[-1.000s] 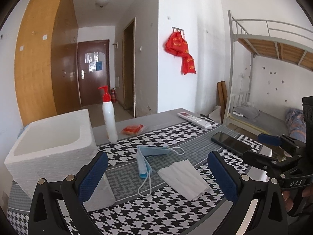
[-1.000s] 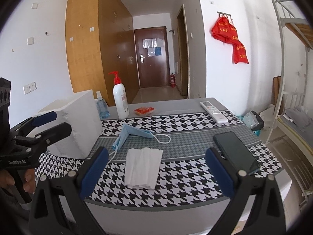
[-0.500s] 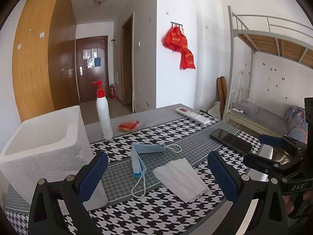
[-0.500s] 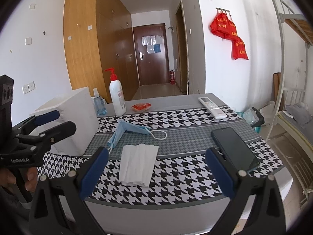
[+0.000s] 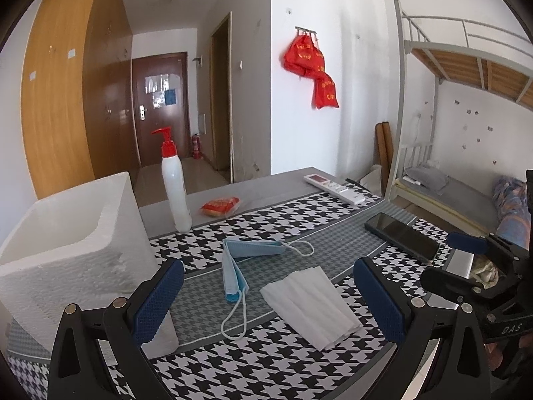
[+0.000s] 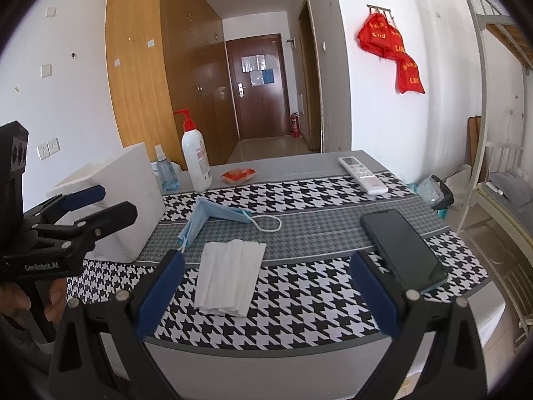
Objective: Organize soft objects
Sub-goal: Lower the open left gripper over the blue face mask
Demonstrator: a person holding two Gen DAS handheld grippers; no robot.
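A folded white face mask [image 5: 309,305] [image 6: 231,275] lies on the houndstooth table runner near the front edge. Just behind it rests a blue face mask [image 5: 238,263] [image 6: 213,216] bent into a V, ear loops trailing. A white foam box [image 5: 71,256] [image 6: 116,196] stands at the left, open at the top. My left gripper [image 5: 268,300] [image 6: 96,203] hovers open above the front of the table, with both masks between and beyond its fingers. My right gripper [image 6: 266,295] [image 5: 456,256] is open too, the white mask just ahead of it. Neither holds anything.
A black phone [image 6: 403,250] [image 5: 401,236] lies at the right of the runner. At the back stand a red-pump bottle [image 5: 175,183] [image 6: 196,156], a small blue spray bottle [image 6: 165,173], a red snack packet [image 5: 220,206] and a white remote [image 6: 363,175]. A bunk bed [image 5: 466,106] stands to the right.
Both grippers have shifted slightly, so the masks and the box sit a little lower and to the left in the views. Nothing on the table has moved, and both grippers stay open.
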